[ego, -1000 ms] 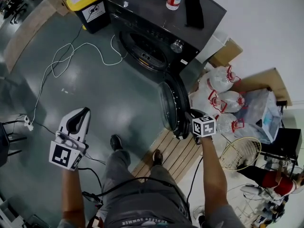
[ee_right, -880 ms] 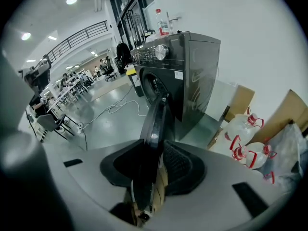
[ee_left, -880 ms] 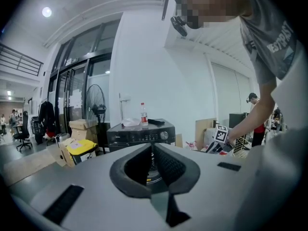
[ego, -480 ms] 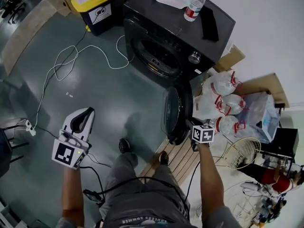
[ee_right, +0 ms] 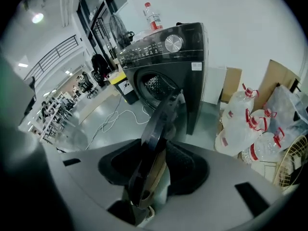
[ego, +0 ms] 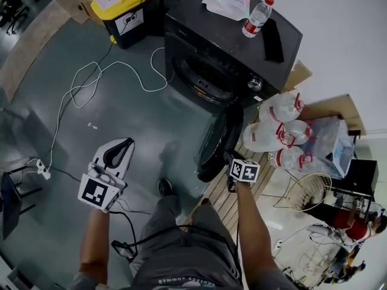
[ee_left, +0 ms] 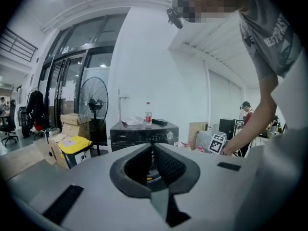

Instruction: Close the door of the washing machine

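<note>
Panel lettering on the dark washing machine (ego: 242,47) is too small to read. The bottle (ego: 257,18) on its top wears a red label, the yellow-lidded bin (ego: 115,2) a white one, and the person's shirt (ego: 181,264) reads "ENDLESS SUMMER". The round door (ego: 211,147), black-rimmed with a tinted window, stands partly open, swung out from the machine's front over the floor. The right tongs (ee_right: 154,162) have just been opening, the door's rim loose between them. The left tongs (ee_left: 153,148) are together, empty.
</note>
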Tool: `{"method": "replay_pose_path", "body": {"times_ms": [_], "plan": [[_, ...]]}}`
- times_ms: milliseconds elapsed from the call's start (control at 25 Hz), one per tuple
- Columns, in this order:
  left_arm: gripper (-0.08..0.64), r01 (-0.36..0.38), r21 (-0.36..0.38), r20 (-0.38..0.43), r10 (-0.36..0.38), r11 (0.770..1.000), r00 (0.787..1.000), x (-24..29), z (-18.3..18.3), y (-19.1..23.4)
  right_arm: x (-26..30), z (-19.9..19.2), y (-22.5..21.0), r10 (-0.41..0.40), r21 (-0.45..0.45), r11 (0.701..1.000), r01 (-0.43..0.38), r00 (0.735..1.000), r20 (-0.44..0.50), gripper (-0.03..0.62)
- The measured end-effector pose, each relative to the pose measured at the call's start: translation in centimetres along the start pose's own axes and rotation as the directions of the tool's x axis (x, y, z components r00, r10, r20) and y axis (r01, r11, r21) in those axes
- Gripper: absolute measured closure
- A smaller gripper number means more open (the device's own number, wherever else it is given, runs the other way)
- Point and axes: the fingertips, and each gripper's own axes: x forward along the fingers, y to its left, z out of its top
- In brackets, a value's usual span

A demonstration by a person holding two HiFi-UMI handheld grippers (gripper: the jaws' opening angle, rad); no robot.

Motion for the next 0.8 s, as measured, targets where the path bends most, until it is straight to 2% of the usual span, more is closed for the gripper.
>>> {"method": "replay_pose_path", "body": {"times_ms": [160,280,440,800], "plan": [[0.531,0.029,-0.02,-0.022,-0.03,0.999,0.999,2.3,-0.9,-1.4,1.2,0.7,2.7,-0.006,0.053,0.999,0.003,0.999,0.043,0.408],[0.531,0.032,-0.02,-0.044,-0.033,0.999,0.998,4.5,-2.6,-2.6,2.0,1.5,4.4,0.01,0.071,0.997,-0.015,0.997,0.078,0.4],[0.531,0.039,-0.056,-0.062,-0.042,0.998,0.997,7.5,-5.4,-4.5,2.8,2.5,6.3,0.043,0.085,0.995,-0.053,0.992,0.119,0.393],[0.529,0.014,-0.078,-0.108,-0.023,0.997,0.994,13.1,-12.8,-7.6,3.9,3.8,9.3,0.139,0.031,0.989,-0.143,0.985,0.102,0.393]]}}
